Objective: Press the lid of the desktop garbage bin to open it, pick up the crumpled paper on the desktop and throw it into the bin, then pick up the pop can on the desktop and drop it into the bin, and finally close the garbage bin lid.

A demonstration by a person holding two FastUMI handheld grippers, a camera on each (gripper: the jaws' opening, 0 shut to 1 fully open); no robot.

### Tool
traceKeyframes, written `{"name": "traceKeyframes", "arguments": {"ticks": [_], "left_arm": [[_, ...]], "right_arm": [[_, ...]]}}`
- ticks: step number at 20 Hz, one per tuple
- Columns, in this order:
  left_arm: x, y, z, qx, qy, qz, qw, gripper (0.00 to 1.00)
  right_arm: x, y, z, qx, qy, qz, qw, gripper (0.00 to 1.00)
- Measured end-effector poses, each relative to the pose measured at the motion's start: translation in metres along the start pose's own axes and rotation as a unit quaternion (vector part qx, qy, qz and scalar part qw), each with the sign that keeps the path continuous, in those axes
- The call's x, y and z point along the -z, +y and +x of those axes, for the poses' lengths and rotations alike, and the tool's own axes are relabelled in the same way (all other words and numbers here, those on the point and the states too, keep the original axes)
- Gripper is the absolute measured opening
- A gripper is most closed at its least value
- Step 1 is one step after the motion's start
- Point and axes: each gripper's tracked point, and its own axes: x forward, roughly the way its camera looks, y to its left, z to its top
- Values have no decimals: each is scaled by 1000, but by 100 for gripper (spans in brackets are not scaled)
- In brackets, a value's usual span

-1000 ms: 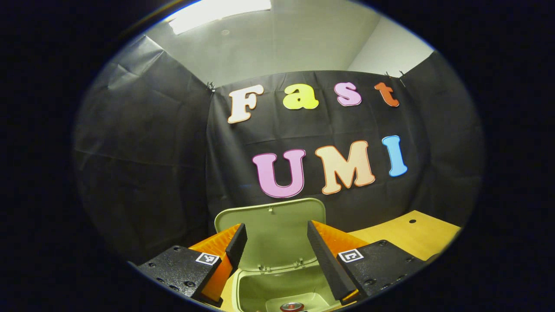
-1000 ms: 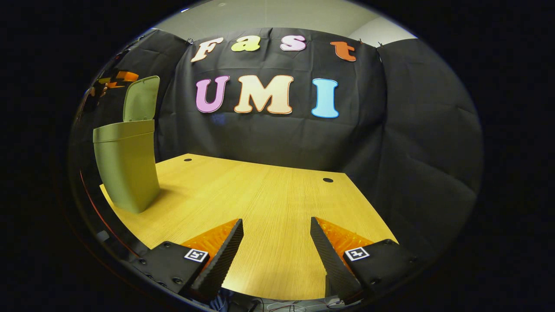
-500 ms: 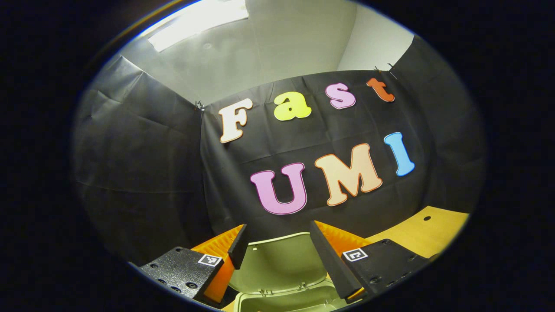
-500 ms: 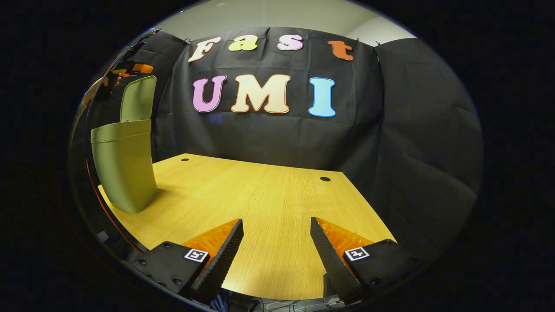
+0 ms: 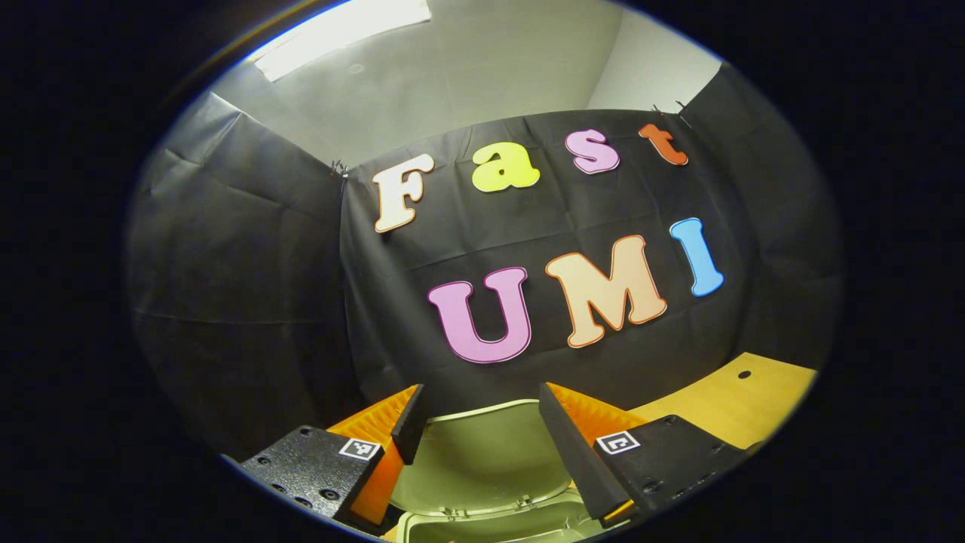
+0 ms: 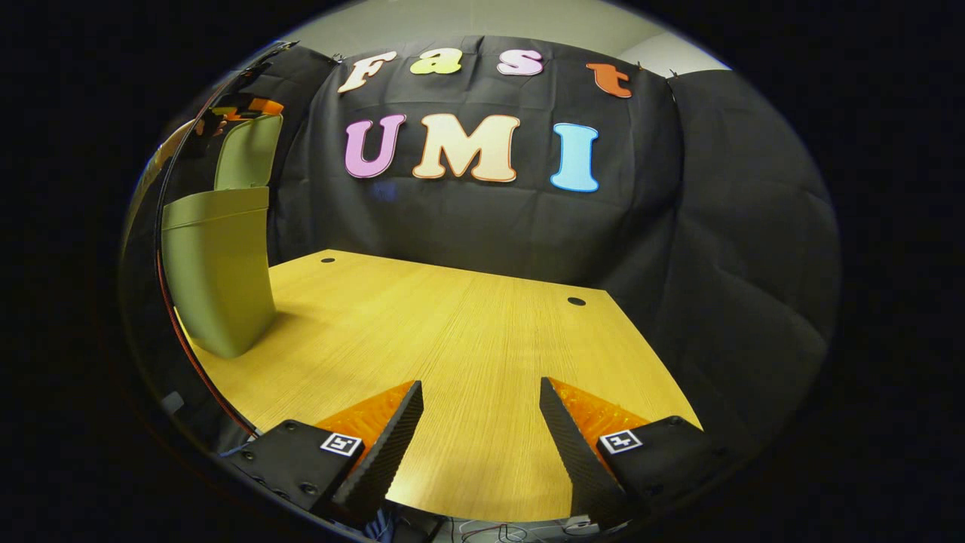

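A: Where's the left claw point(image 5: 476, 426)?
B: Wide and empty at the frame's bottom, just above the upright lid point(image 5: 482, 452), likely to push it shut.
A: The right claw point(image 6: 481, 422)?
B: Wide, idle over the bench point(image 6: 467, 332); the bin point(image 6: 217, 279) stands far left.

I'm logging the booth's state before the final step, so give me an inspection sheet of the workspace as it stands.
Surface: wooden desktop, bare where it shows, two small dark holes near its far edge.
Job's things: green bin upright at the desk's left end; lid raised, not yet closed. Paper and can: nothing seen on the desk.
Clutter: nothing seen.
Grippers: left gripper open, holding nothing, just in front of the raised lid; right gripper open, empty, above the desk's near edge.
Cables: thin wires below the desk's near edge; a red cord along its left edge.
Surroundings: black cloth walls, pale ceiling with a light panel.
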Motion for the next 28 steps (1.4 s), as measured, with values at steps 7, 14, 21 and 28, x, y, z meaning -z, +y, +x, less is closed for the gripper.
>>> {"name": "traceKeyframes", "arguments": {"ticks": [7,14,21,28], "left_arm": [[0,-10,-35,25,-3,-18,1000,89],[10,-27,-95,71,-12,-64,995,90],[36,-36,-137,106,0,-106,989,89],[79,-44,-147,117,35,-141,982,87]], "right_arm": [[-5,-1,-4,-5,-8,6,1000,99],[-17,1,-15,-8,-29,8,1000,98],[-21,9,-22,-15,-37,-5,999,98],[-23,9,-26,-14,-41,-6,999,98]]}}
